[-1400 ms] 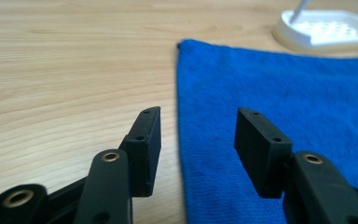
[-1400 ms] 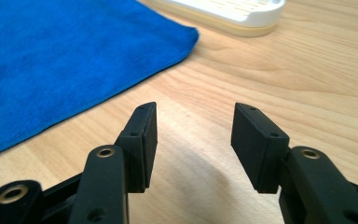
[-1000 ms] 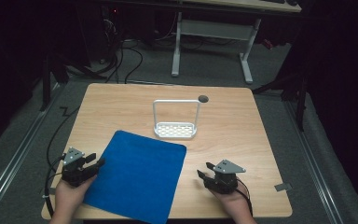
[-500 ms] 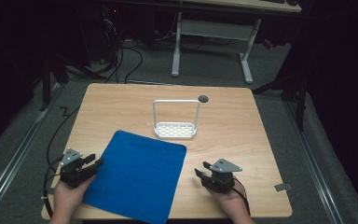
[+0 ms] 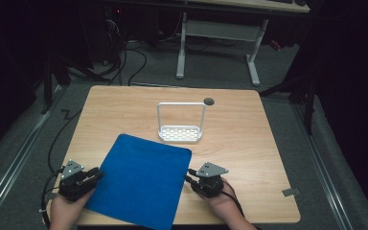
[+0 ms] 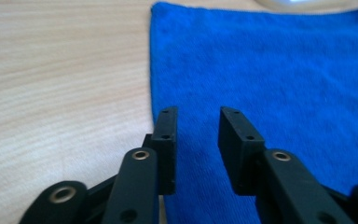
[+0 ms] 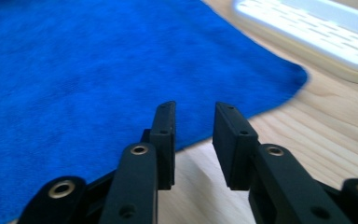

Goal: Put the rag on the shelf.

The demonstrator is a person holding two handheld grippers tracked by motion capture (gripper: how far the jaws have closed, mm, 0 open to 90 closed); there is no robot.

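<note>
**Both grippers closing in on the cloth's edges**

The blue cloth (image 5: 141,179) lies flat on the table (image 5: 249,143), near side. Left gripper (image 6: 196,122) and right gripper (image 7: 193,116) have just been narrowing, jaws parted, gripping nothing yet. Risk: pads skim over the flat edge, or one side catches first and drags it skewed.

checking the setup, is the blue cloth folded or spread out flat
Spread flat: the blue cloth lies as a single layer on the table, no fold showing.

no readable text, labels, brands or numbers on anything in view.
</note>
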